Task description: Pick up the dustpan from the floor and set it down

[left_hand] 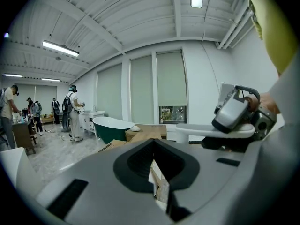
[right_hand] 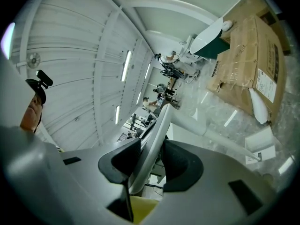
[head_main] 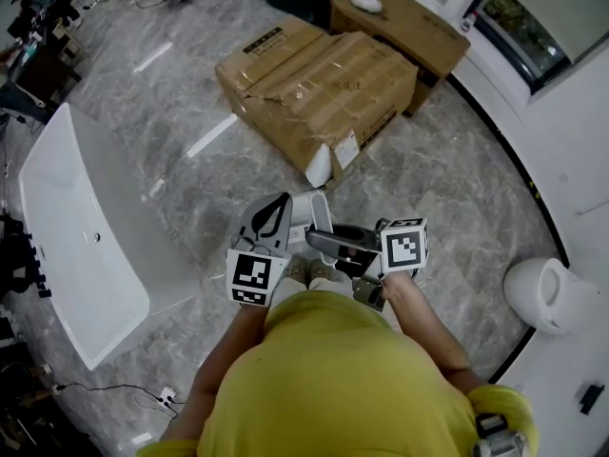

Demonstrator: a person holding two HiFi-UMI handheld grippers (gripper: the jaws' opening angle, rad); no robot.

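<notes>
In the right gripper view the dustpan's pale grey handle [right_hand: 153,144] runs up between the two black pads, which press on it from both sides. In the head view my right gripper [head_main: 328,243] points left at waist height, with a white part of the dustpan [head_main: 303,208] showing just beyond it. The left gripper view shows that gripper's grey body [left_hand: 234,114] over a flat white piece of the dustpan [left_hand: 211,130]. My left gripper [head_main: 273,219] is held beside it, jaws together with nothing in them [left_hand: 161,182].
Large cardboard cartons [head_main: 319,84] lie on the marble floor ahead, with a white bag [head_main: 319,167] leaning on them. A white bathtub [head_main: 81,227] stands at the left, a toilet [head_main: 547,293] at the right. People stand far off by a green tub [left_hand: 112,125].
</notes>
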